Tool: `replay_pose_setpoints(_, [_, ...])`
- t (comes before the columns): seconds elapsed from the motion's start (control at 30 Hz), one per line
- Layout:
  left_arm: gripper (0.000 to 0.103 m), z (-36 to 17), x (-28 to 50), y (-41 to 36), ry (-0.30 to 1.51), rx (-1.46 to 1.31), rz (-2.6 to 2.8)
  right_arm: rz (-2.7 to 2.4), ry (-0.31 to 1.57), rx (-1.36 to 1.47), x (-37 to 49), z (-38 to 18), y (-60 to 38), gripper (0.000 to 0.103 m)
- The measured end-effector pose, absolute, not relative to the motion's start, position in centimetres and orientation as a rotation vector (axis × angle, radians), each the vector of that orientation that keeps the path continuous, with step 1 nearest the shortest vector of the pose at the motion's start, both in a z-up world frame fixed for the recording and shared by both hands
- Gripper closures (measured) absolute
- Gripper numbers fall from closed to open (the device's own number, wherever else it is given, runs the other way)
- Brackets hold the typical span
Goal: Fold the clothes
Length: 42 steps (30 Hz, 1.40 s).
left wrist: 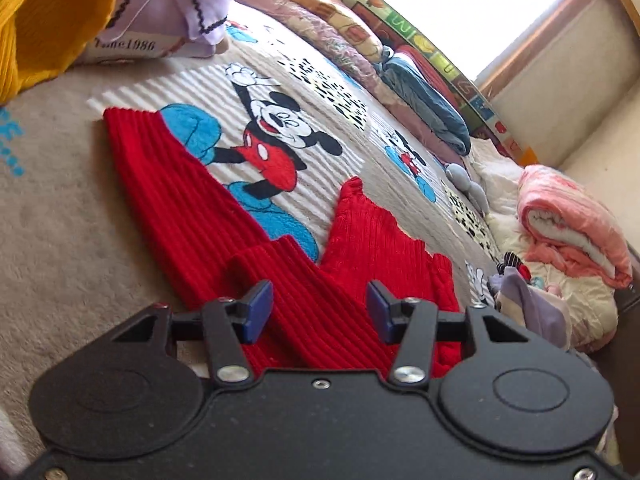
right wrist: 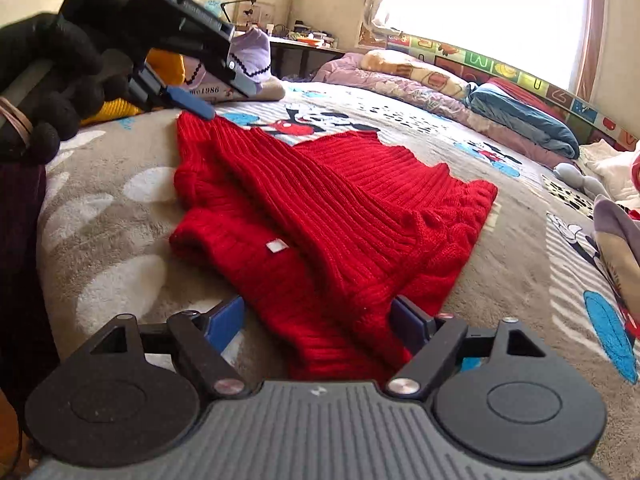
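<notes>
A red ribbed knit sweater [right wrist: 340, 200] lies spread on the bedspread [right wrist: 120, 216], with a white label [right wrist: 276, 247] showing near its collar. In the left wrist view one red sleeve [left wrist: 160, 172] runs away to the upper left. My left gripper [left wrist: 320, 308] hovers open just over the red knit, nothing pinched between its blue pads [left wrist: 260, 304]. In the right wrist view a black-gloved hand [right wrist: 52, 64] holds that left gripper [right wrist: 220, 94] at the sweater's far left corner. My right gripper [right wrist: 316, 322] stands wide open at the near edge, with the red fabric lying loose between its pads.
A yellow knit garment [left wrist: 44, 28] and a lilac one [left wrist: 188, 4] lie at the far left of the bed. Rolled quilts [left wrist: 420, 92] line the window side. A pink blanket [left wrist: 572, 216] and a clothes pile [left wrist: 532, 300] sit at the right. A desk [right wrist: 304, 40] stands behind.
</notes>
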<state>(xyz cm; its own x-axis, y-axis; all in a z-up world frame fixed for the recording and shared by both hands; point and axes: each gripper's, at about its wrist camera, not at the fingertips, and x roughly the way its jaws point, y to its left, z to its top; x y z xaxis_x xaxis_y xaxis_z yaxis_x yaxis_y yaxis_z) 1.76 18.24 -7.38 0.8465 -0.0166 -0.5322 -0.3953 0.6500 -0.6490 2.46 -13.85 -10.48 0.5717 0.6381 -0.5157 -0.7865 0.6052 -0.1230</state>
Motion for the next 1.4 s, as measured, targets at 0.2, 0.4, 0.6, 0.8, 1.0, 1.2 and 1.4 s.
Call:
replay_pose_setpoints(0.2, [0.056,-9.8,1.7,18.5,0.565,-0.975,0.210,0.859,0.423,-0.326,2.1,-10.3,-14.4,0.024])
replay_pose_setpoints(0.4, [0.063,-10.5,2.3,18.2,0.543,-0.959,0.206,0.889,0.434,-0.376,1.8,-10.8,-13.5,0.024])
replay_pose_setpoints(0.6, [0.097,-9.1,3.1,17.2,0.509,-0.862,0.160,0.895,0.449,-0.307,2.7,-10.4,-13.8,0.024])
replay_pose_setpoints(0.8, [0.098,-3.4,6.2,13.7,0.434,-0.739,0.050,0.912,0.482,-0.331,2.4,-10.6,-13.7,0.023])
replay_pose_setpoints(1.0, [0.098,-0.8,12.2,9.2,0.433,-0.706,-0.072,0.939,0.512,-0.311,2.4,-10.3,-14.2,0.023])
replay_pose_setpoints(1.2, [0.098,-2.0,17.5,6.4,0.502,-0.736,-0.098,0.966,0.553,-0.256,3.0,-10.0,-15.0,0.023])
replay_pose_setpoints(1.4, [0.098,-4.2,21.1,5.5,0.561,-0.806,-0.069,0.988,0.585,-0.196,3.4,-9.6,-15.9,0.023])
